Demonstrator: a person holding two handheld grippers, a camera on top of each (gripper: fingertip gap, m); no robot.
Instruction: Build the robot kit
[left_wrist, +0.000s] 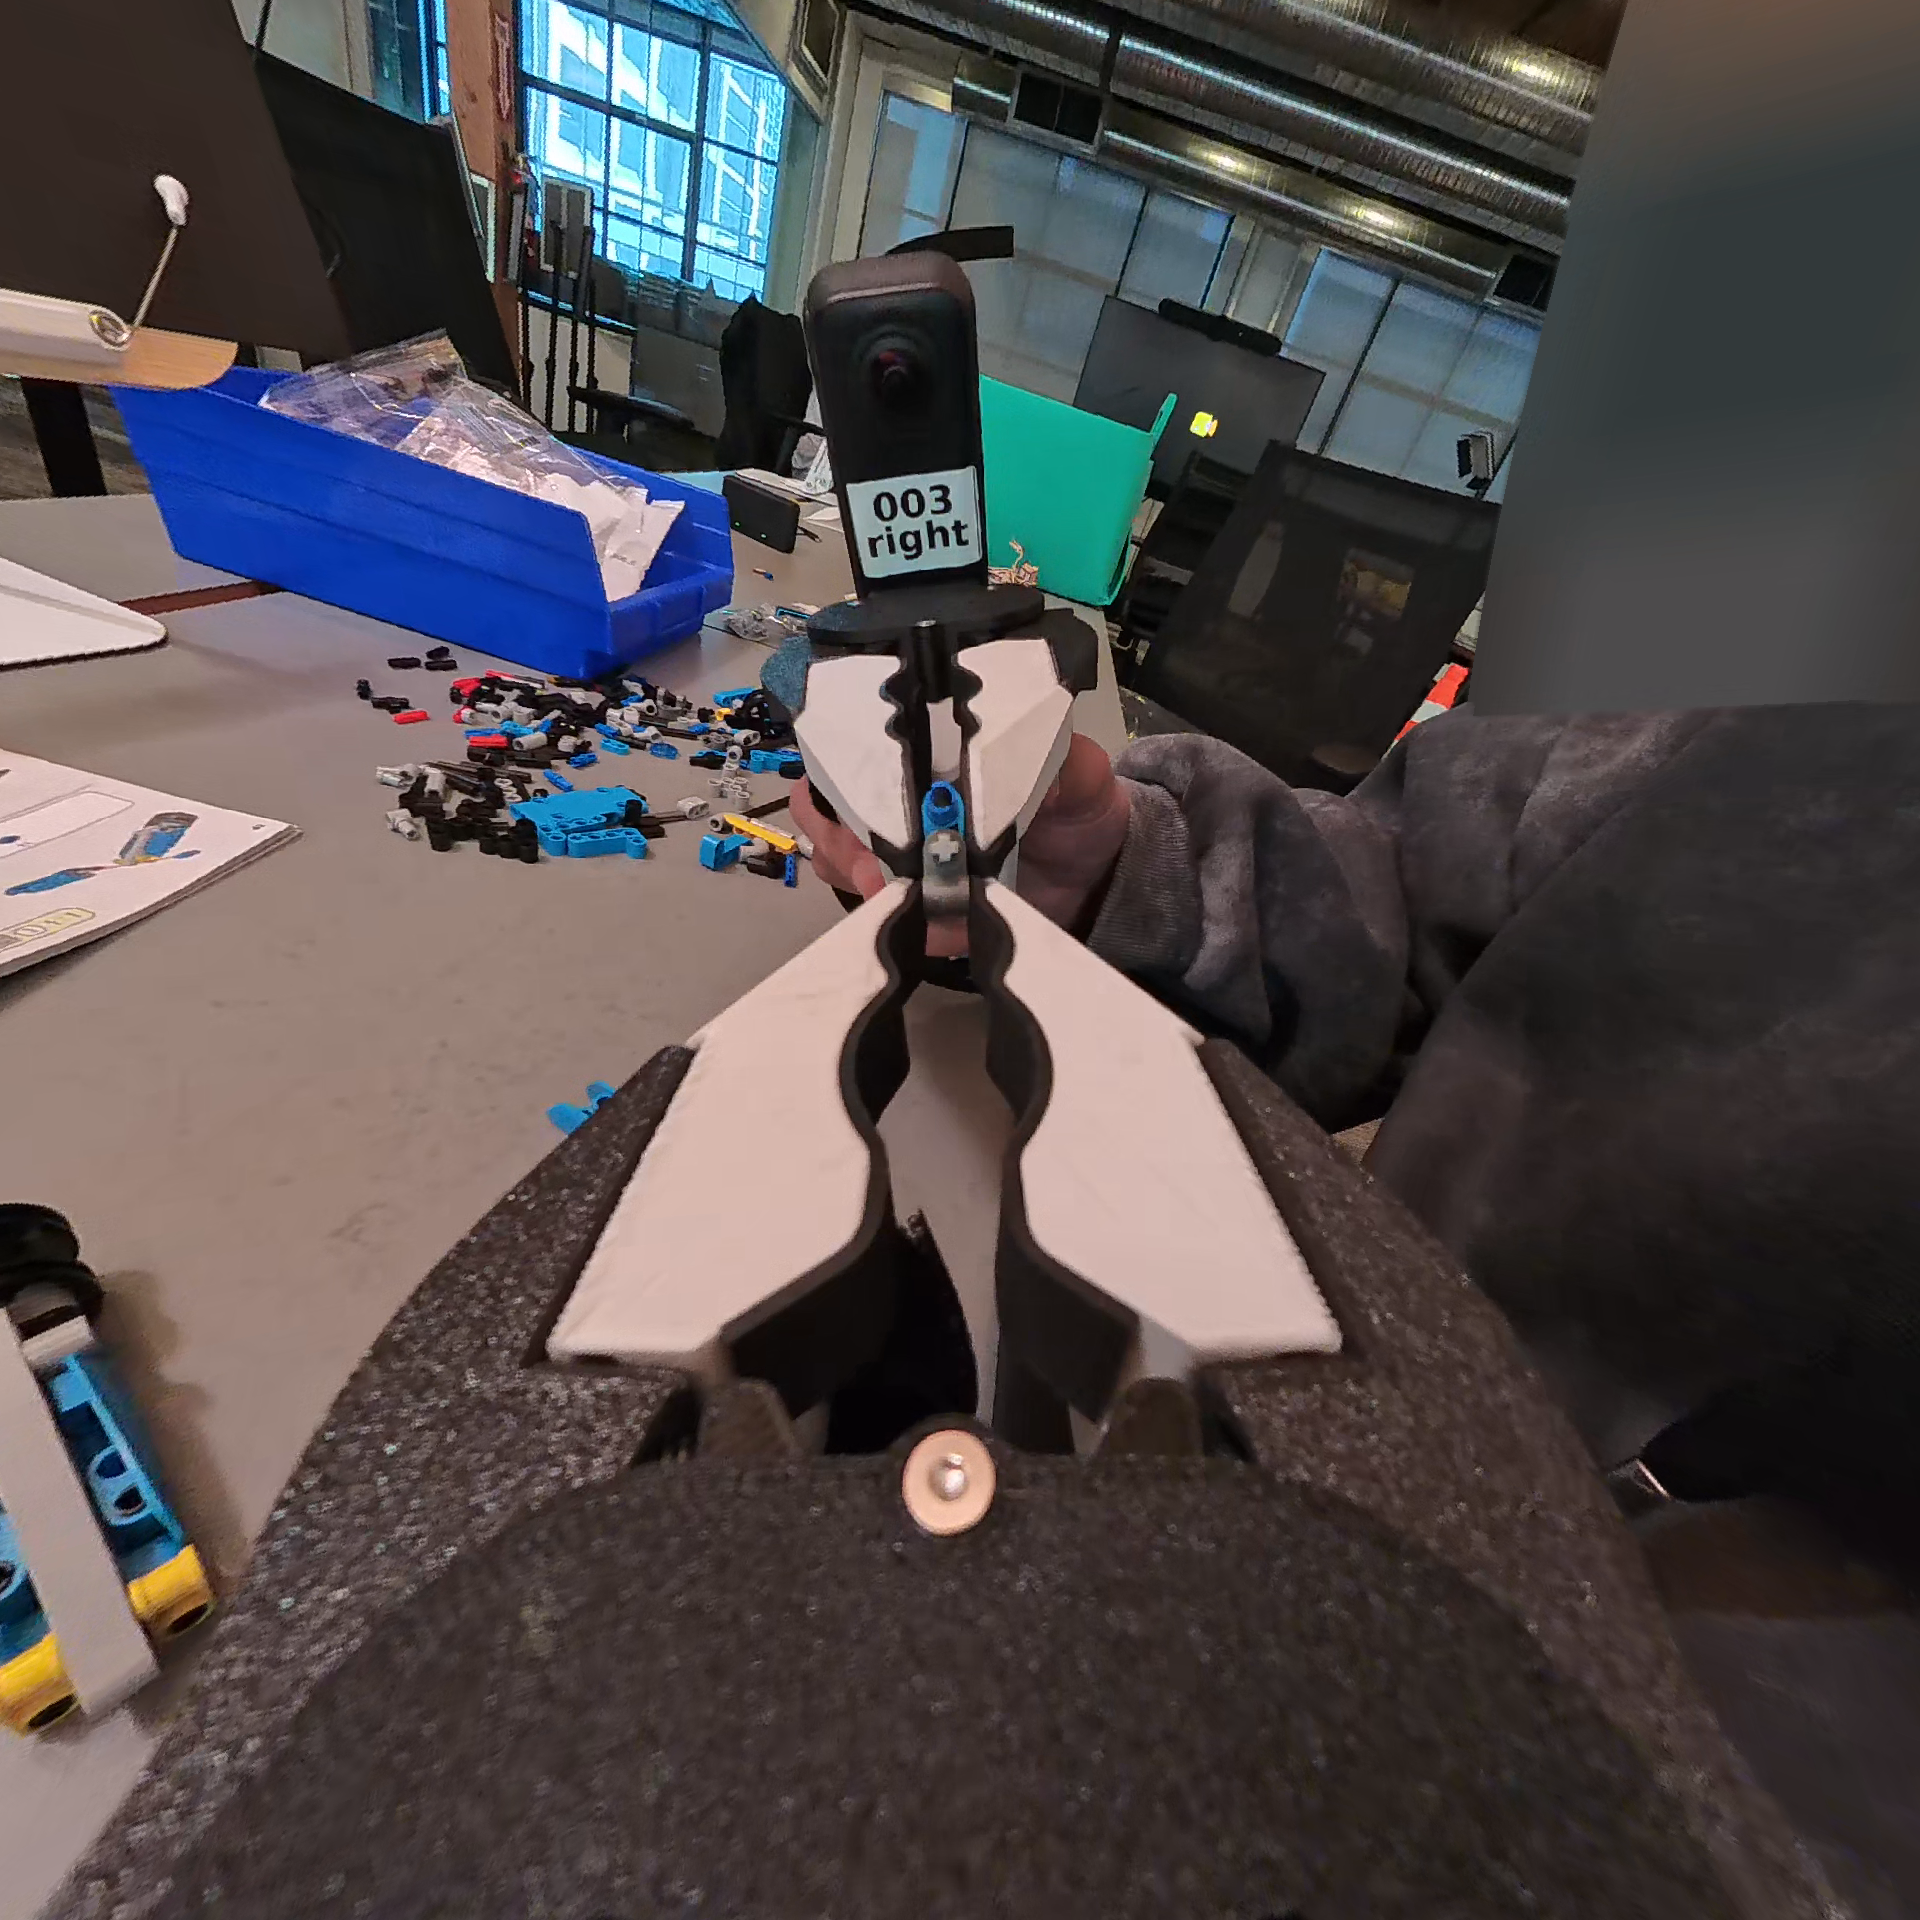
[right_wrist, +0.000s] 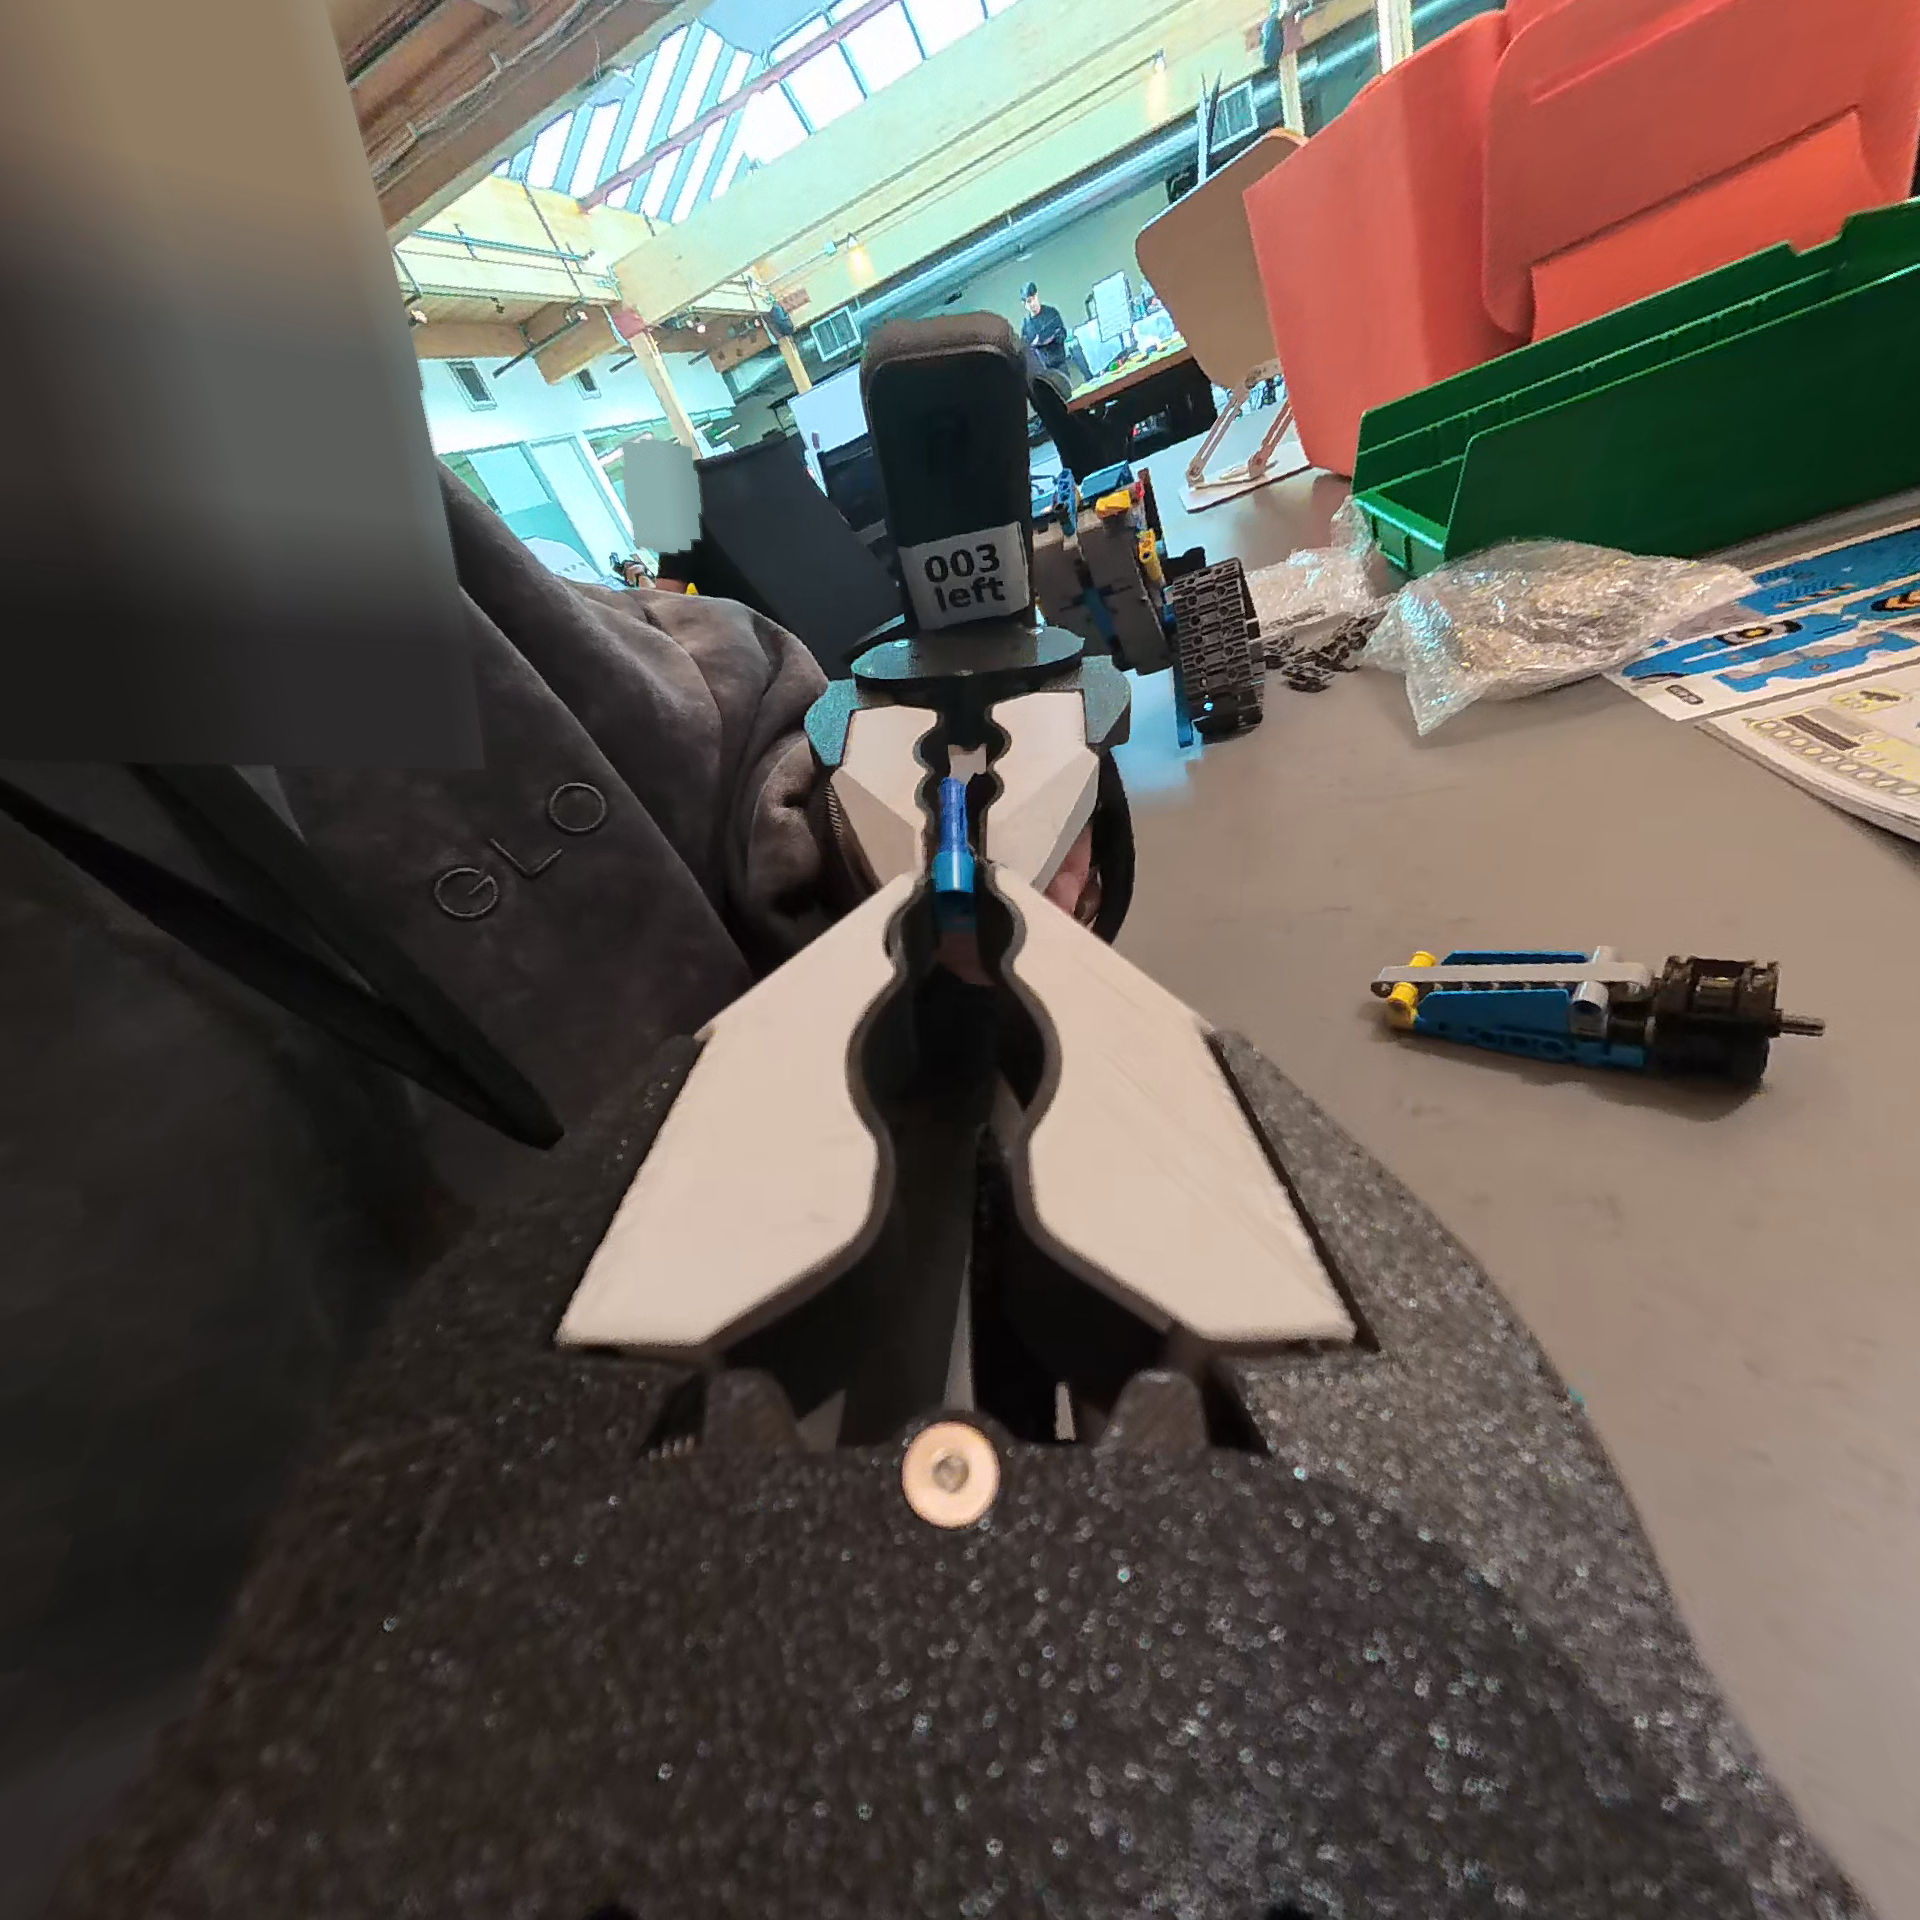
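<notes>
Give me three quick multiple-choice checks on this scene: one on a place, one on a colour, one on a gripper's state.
1. Where is the blue bin? A on the floor; B on the table behind the loose pieces; C on a chair.
2. What colour is the pin in the right gripper? A red; B yellow; C blue.
3. The left gripper is: A shut on a small grey piece; B wide open; C lying on the table.
Answers: 1 B, it stands past the scattered pieces. 2 C, blue shows at the tips. 3 A, its tips pinch it.
</notes>
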